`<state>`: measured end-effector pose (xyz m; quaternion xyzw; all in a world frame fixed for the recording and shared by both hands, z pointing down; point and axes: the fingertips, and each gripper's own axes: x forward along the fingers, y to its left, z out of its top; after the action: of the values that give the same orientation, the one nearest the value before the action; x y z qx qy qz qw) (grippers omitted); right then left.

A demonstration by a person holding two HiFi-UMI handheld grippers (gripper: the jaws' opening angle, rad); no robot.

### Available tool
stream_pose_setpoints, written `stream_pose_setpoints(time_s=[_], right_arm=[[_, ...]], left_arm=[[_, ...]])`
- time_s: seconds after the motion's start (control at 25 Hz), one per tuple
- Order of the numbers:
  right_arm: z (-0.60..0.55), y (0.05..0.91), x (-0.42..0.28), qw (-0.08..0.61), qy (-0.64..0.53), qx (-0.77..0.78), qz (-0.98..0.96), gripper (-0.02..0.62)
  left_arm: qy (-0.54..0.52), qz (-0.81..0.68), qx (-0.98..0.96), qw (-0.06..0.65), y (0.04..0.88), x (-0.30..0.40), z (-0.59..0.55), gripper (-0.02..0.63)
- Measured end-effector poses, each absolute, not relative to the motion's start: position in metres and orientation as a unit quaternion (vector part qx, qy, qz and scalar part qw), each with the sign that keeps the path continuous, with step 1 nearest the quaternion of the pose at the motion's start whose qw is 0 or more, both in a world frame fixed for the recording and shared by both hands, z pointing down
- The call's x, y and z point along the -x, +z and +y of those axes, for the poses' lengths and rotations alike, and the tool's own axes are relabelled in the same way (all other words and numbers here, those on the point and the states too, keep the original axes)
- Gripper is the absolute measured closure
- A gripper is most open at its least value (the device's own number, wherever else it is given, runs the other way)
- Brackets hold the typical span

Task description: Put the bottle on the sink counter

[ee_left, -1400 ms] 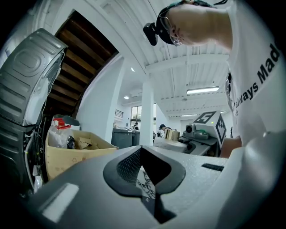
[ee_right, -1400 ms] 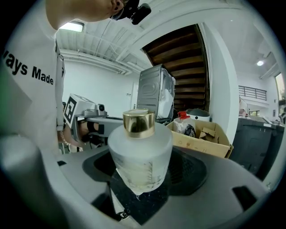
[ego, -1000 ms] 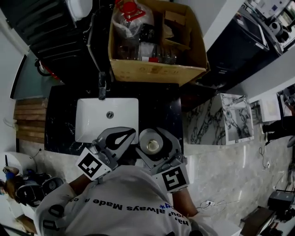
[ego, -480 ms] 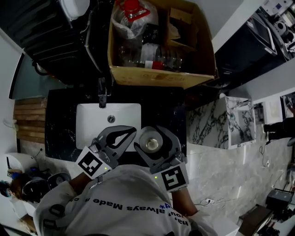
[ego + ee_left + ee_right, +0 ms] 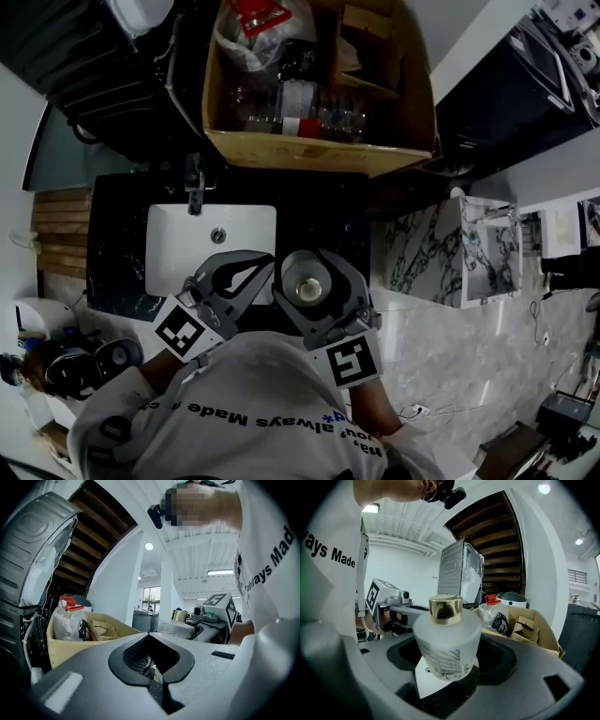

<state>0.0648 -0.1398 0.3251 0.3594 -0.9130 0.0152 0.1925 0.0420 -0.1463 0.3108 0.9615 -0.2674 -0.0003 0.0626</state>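
Observation:
A frosted glass bottle (image 5: 305, 283) with a gold cap (image 5: 446, 608) stands upright between the jaws of my right gripper (image 5: 306, 266), which is shut on it. The bottle (image 5: 447, 645) is held over the front edge of the black sink counter (image 5: 328, 223), just right of the white basin (image 5: 187, 248). My left gripper (image 5: 263, 263) is beside it on the left, over the basin's front rim. Its jaws are shut with nothing in them, as the left gripper view (image 5: 152, 670) also shows.
A faucet (image 5: 194, 182) stands behind the basin. A big cardboard box (image 5: 309, 145) with plastic bottles and scraps sits at the back of the counter. Marbled floor (image 5: 450, 328) lies to the right, and a white appliance (image 5: 461, 573) stands nearby.
Both grippers have edged a little forward toward the basin and counter. The bottle is still held in the right one, and the left one stays shut.

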Motion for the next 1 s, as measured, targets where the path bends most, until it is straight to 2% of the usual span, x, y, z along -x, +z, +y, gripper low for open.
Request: stream_pose_setpoints(time_s=[0.56, 1.0], right_arm=[[-0.155, 0.335, -0.094, 0.197, 0.013, -0.350, -0.916, 0.261], [-0.191, 0.383, -0.106, 0.210, 0.027, -0.365, -0.906, 0.261]], left_arm=[[0.011, -0.280, -0.958, 0.065, 0.321, -0.070, -0.161, 0.603], [0.040, -0.276, -0.957, 0.082, 0.371, -0.074, -0.186, 0.603]])
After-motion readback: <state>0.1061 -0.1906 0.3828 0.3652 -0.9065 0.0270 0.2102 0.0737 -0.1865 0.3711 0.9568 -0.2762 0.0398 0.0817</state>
